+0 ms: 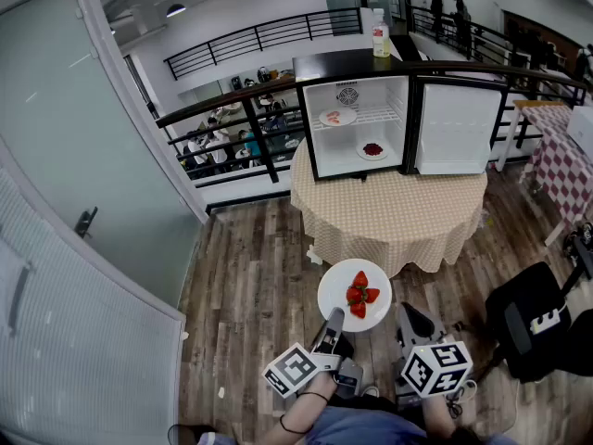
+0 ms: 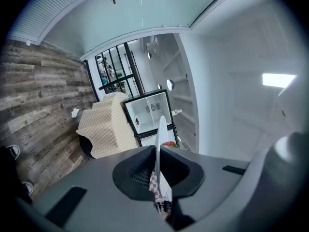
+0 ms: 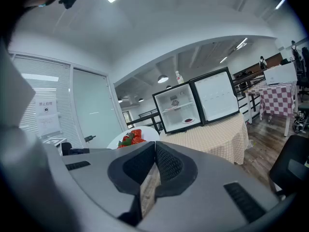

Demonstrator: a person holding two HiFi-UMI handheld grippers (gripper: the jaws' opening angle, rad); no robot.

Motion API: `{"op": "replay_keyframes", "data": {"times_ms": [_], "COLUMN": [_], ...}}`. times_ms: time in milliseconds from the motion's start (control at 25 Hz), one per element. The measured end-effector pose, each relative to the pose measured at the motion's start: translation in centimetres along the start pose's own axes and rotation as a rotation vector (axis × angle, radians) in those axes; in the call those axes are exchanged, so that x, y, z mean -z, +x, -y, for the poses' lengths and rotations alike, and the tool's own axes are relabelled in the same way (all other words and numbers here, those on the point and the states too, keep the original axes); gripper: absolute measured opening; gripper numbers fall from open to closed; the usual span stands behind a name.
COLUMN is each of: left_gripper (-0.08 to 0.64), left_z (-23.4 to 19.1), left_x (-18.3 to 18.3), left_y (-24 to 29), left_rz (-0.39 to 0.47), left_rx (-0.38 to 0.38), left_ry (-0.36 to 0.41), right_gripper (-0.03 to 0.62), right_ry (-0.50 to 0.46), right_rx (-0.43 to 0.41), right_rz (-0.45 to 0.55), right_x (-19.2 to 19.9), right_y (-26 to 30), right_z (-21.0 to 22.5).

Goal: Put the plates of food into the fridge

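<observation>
Two plates [image 1: 337,117] sit in the open fridge [image 1: 397,109], and the left gripper [image 1: 334,317] pinches the rim of the strawberry plate [image 1: 334,286] well short of the table [image 1: 389,213], right gripper [image 1: 414,326] closed empty; next likely comes carrying it level to a shelf.

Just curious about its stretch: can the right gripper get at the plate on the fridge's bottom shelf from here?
Probably not yet. The open door leaves the plate unblocked, but the fridge sits across the table, well beyond the right gripper.
</observation>
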State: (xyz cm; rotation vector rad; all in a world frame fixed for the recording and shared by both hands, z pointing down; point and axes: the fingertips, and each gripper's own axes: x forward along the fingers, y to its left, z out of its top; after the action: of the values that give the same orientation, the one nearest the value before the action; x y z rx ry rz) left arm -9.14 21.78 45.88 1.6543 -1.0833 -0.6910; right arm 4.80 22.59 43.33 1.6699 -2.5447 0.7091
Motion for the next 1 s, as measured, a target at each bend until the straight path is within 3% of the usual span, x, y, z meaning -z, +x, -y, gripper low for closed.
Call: {"op": "replay_keyframes", "data": {"times_ms": [280,480,1000], "left_gripper": [0.029,0.029,0.029], "left_z": [-0.5,-1.0,-1.4], "left_x": [0.8,0.8,-0.4], "left_y": [-0.2,0.0,5.1], "left_rz": [0.014,0.013,-0.004], "left_rx": [-0.022,-0.037,-0.035], "left_ry": [-0.033,0.004,-0.016], "right_gripper": [0.018,0.018,0.018], "right_ry": [-0.073,-0.020,0.011], "right_rx": [-0.011,-0.027,-0.044], "right_rz": [-0.007,-0.017,-0.045], "right_x": [0.1,0.6,-0.5], "right_y": [-1.0,-0.6,4.3], "right_z": [0.9,1.8,4.3]}}
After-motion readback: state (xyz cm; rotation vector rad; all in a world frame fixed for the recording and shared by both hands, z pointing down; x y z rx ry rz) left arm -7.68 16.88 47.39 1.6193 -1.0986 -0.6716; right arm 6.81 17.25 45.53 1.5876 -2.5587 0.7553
